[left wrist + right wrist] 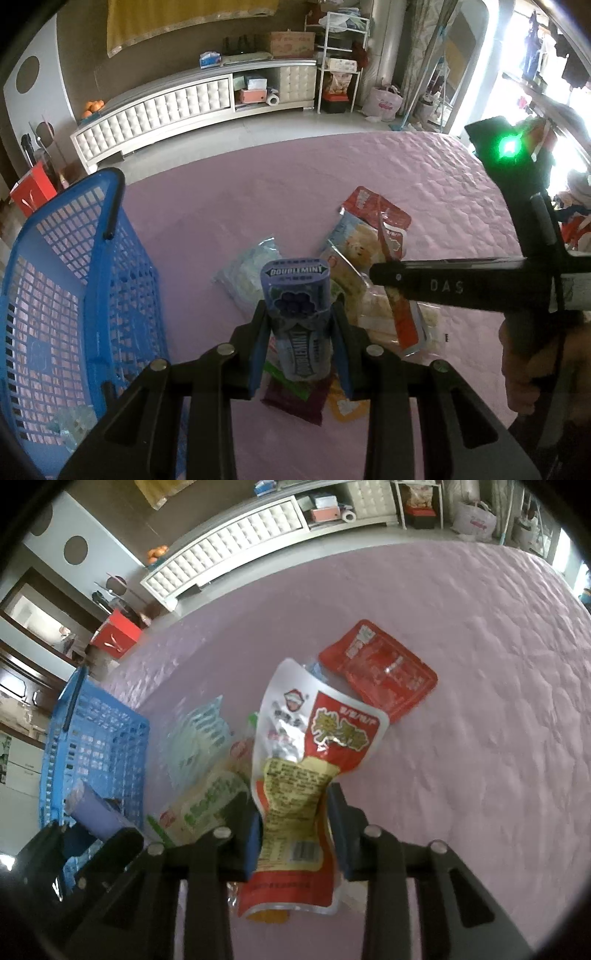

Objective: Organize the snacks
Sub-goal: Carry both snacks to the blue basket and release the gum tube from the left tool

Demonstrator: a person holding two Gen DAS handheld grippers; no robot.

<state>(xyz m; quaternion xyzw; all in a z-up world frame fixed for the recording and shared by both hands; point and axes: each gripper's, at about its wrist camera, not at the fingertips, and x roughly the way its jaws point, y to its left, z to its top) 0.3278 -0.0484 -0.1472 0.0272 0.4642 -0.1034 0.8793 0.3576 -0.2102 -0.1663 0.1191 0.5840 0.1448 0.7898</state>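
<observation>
My left gripper [299, 308] is shut on an upright purple Doublemint container [295, 284], held above a pile of snack packs. Left of it stands the blue mesh basket [74, 277]. My right gripper [293, 805] is shut on a red-and-white snack pouch [321, 731], which is crumpled at the waist between the pads and raised over the pile. In the left wrist view that pouch [404, 321] hangs edge-on from the right gripper [384, 275]. In the right wrist view the basket [96, 738] is at the left, with the purple container [92, 808] in front of it.
A flat red pack [380, 668] lies alone on the pink quilted bedspread [480, 701]. A pale blue bag [251, 273], a bread pack [354, 251] and a purple pack [295, 398] lie in the pile. A pale pack [74, 421] lies in the basket. A white cabinet [166, 107] stands beyond the bed.
</observation>
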